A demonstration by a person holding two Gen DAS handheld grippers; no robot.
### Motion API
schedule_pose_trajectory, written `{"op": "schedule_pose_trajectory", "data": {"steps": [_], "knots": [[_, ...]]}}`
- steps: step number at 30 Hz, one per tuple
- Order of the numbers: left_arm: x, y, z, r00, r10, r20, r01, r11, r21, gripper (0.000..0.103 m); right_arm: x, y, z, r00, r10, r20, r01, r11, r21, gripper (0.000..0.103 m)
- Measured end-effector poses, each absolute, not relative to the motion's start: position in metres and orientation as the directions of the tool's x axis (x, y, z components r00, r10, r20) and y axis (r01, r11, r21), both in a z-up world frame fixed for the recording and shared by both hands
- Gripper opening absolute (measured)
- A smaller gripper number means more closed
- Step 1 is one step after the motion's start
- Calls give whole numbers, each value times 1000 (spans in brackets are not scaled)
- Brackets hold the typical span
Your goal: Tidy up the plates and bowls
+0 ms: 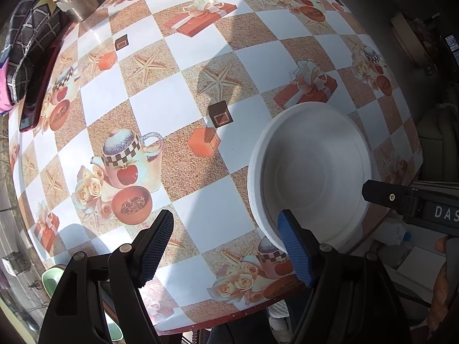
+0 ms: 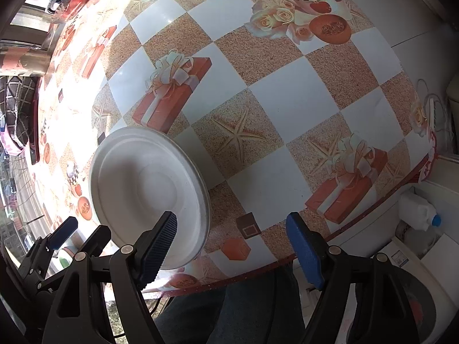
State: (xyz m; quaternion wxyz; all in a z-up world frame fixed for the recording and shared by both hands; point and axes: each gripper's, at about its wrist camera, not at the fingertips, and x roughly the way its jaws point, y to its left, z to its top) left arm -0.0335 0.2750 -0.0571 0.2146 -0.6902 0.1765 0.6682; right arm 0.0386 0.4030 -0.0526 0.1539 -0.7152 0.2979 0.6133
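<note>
We see one white foam bowl lower right on the checked tablecloth; left gripper and right gripper both gape, empty. Sorting looks barely started.

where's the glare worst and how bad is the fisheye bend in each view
Right wrist view: sunlight washes out the tablecloth along the left side, while the white bowl sits half in shadow. Left wrist view: lighting is more even, with mild sheen near the metal cup and gripper shadows falling on the checks. Both views bulge the table strongly and darken at the corners.
</note>
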Motion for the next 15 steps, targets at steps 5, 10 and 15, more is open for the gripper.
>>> {"op": "schedule_pose_trajectory", "data": {"steps": [5,10,15], "knots": [[-32,280,-59,42,39,-998,-529,-847,-56,78,37,401,-56,82,-238,-968,-605,-784,141,79],[-33,283,-65,52,30,-998,-520,-853,-52,78,41,403,-65,95,-241,-966,-599,-789,138,79],[-32,287,-69,58,33,-998,-521,-852,-58,78,38,402,-71,106,-246,-964,-589,-796,138,79]]}}
